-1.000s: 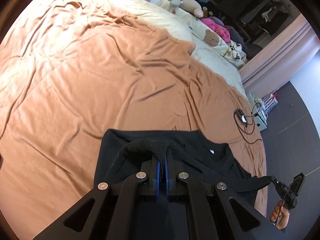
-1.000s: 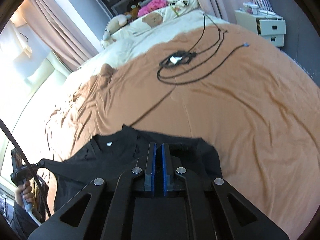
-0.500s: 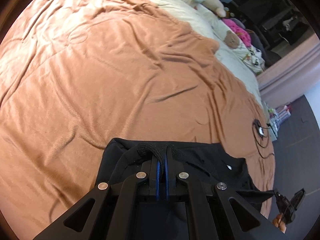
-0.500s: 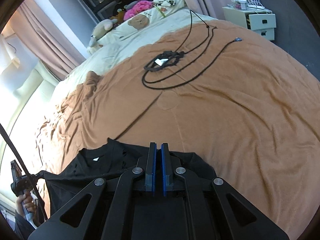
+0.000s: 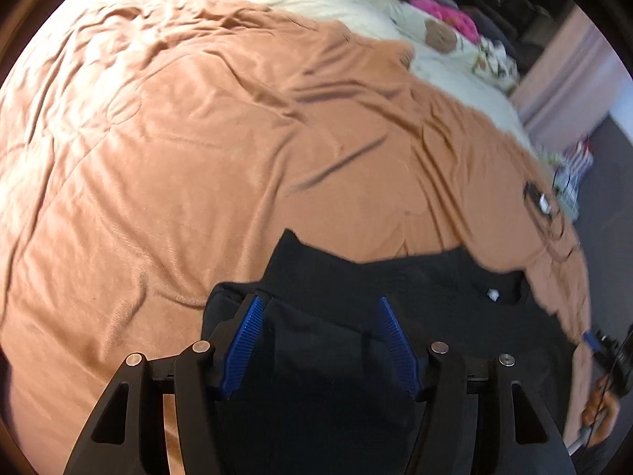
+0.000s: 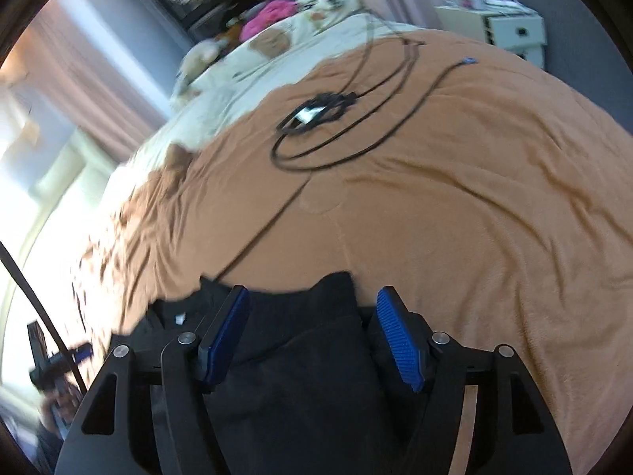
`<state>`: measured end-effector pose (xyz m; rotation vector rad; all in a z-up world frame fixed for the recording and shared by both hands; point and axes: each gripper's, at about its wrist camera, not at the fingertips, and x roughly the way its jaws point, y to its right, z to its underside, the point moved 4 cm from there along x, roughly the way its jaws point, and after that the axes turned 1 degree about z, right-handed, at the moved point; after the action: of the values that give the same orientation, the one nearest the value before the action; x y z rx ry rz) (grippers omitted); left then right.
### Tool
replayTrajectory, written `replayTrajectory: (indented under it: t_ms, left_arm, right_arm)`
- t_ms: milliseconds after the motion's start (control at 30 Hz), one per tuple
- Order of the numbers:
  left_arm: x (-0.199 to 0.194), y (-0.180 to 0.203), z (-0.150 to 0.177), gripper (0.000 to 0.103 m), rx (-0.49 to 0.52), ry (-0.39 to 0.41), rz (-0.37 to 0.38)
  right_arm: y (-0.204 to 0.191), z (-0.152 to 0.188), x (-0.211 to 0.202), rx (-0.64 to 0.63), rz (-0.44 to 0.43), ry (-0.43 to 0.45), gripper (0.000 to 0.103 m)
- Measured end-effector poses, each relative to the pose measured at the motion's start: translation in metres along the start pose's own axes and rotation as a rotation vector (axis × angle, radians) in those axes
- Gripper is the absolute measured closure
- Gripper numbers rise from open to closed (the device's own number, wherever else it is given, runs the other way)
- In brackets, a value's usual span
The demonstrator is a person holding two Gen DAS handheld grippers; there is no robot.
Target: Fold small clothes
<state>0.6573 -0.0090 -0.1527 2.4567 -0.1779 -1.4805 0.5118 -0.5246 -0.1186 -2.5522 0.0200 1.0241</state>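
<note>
On the brown bedspread (image 5: 198, 166), at its near edge, a black garment (image 5: 395, 289) is laid, with a white neck label (image 5: 492, 294) visible toward its right side in the left wrist view. The left gripper (image 5: 320, 340) is held spread wide above the garment's left portion, its blue ribbed pads (image 5: 241, 340) clear of the cloth between them, and the right gripper (image 6: 312, 336) is likewise spread over the garment's right portion, gripping nothing. Farther up the bedspread, well apart from the garment, a coiled black cable (image 6: 336, 126) is seen, and soft toys (image 5: 439, 35) are lined along the cream sheet (image 5: 356, 12) beyond.
</note>
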Motion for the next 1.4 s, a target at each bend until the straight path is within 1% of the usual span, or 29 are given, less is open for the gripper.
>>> replayTrajectory:
  t_ms: [67,100,167,233,267,300,367,433,533,633,667,700,733,767,800,833,867,900,967,1033,1067,1200,1300,1333,1367,1400]
  left_arm:
    - [0.003,0.000,0.001,0.040,0.033,-0.018,-0.043]
    - [0.004,-0.002,0.001,0.040,0.039,-0.021,-0.057]
    - [0.007,-0.006,0.000,0.040,0.040,-0.017,-0.069]
    - [0.012,-0.012,-0.001,0.043,0.044,-0.016,-0.081]
    - [0.016,-0.014,-0.003,0.047,0.047,-0.018,-0.089]
    - [0.020,-0.016,-0.005,0.051,0.047,-0.023,-0.088]
    - [0.029,-0.020,-0.009,0.054,0.034,-0.038,-0.076]
    - [0.039,-0.021,-0.013,0.055,0.031,-0.048,-0.074]
    - [0.053,-0.022,-0.016,0.055,0.023,-0.067,-0.066]
    - [0.064,-0.026,-0.017,0.055,0.014,-0.079,-0.085]
    - [0.066,-0.027,-0.018,0.055,0.006,-0.078,-0.075]
    - [0.068,-0.028,-0.018,0.061,-0.002,-0.079,-0.058]
    - [0.071,-0.027,-0.017,0.065,-0.005,-0.085,-0.044]
    - [0.073,-0.027,-0.017,0.070,-0.006,-0.092,-0.044]
    - [0.074,-0.027,-0.017,0.076,0.000,-0.090,-0.053]
    - [0.074,-0.026,-0.017,0.083,0.006,-0.084,-0.052]
    - [0.074,-0.026,-0.018,0.092,0.009,-0.080,-0.045]
    - [0.071,-0.025,-0.019,0.093,0.008,-0.071,-0.039]
    - [0.063,-0.023,-0.021,0.094,0.022,-0.029,-0.038]
    - [0.052,-0.023,-0.024,0.094,0.026,0.004,-0.039]
    - [0.047,-0.025,-0.026,0.095,0.018,0.021,-0.037]
    - [0.032,-0.033,-0.034,0.095,-0.012,0.091,-0.044]
    - [0.032,-0.035,-0.038,0.095,-0.026,0.111,-0.048]
    - [0.032,-0.033,-0.039,0.095,-0.029,0.121,-0.034]
    - [0.033,-0.030,-0.041,0.095,-0.025,0.120,-0.025]
    - [0.036,-0.030,-0.042,0.095,-0.020,0.112,-0.034]
  right_arm:
    - [-0.011,0.006,0.005,-0.099,0.065,-0.040,0.038]
    - [-0.015,0.008,0.009,-0.161,0.123,-0.059,0.038]
    - [-0.018,0.011,0.016,-0.238,0.201,-0.079,0.038]
    - [-0.014,0.008,0.023,-0.223,0.189,-0.097,0.038]
    - [-0.010,0.005,0.026,-0.201,0.178,-0.100,0.038]
    - [-0.008,0.002,0.030,-0.186,0.177,-0.103,0.038]
    - [-0.002,-0.006,0.039,-0.155,0.177,-0.110,0.038]
    - [0.002,-0.012,0.052,-0.121,0.165,-0.127,0.038]
    - [0.004,-0.017,0.067,-0.105,0.151,-0.150,0.040]
    - [0.010,-0.023,0.085,-0.102,0.182,-0.178,0.040]
    - [0.013,-0.024,0.089,-0.091,0.185,-0.181,0.041]
    - [0.016,-0.026,0.094,-0.071,0.171,-0.190,0.043]
    - [0.018,-0.026,0.098,-0.048,0.144,-0.205,0.052]
    - [0.020,-0.024,0.104,-0.021,0.113,-0.224,0.063]
    - [0.022,-0.024,0.107,-0.010,0.109,-0.227,0.066]
    - [0.022,-0.026,0.109,-0.019,0.115,-0.220,0.074]
    - [0.020,-0.026,0.110,-0.033,0.111,-0.216,0.088]
    - [0.018,-0.027,0.108,-0.043,0.101,-0.209,0.094]
    - [0.014,-0.030,0.101,-0.072,0.131,-0.158,0.102]
    - [0.009,-0.032,0.093,-0.086,0.134,-0.116,0.103]
    - [0.010,-0.035,0.088,-0.081,0.150,-0.090,0.103]
    - [0.013,-0.041,0.077,-0.049,0.171,-0.019,0.103]
    - [0.013,-0.039,0.074,-0.028,0.199,0.024,0.103]
    - [0.014,-0.039,0.073,-0.021,0.205,0.041,0.103]
    - [0.013,-0.038,0.072,-0.020,0.211,0.053,0.103]
    - [0.012,-0.037,0.074,-0.027,0.221,0.060,0.103]
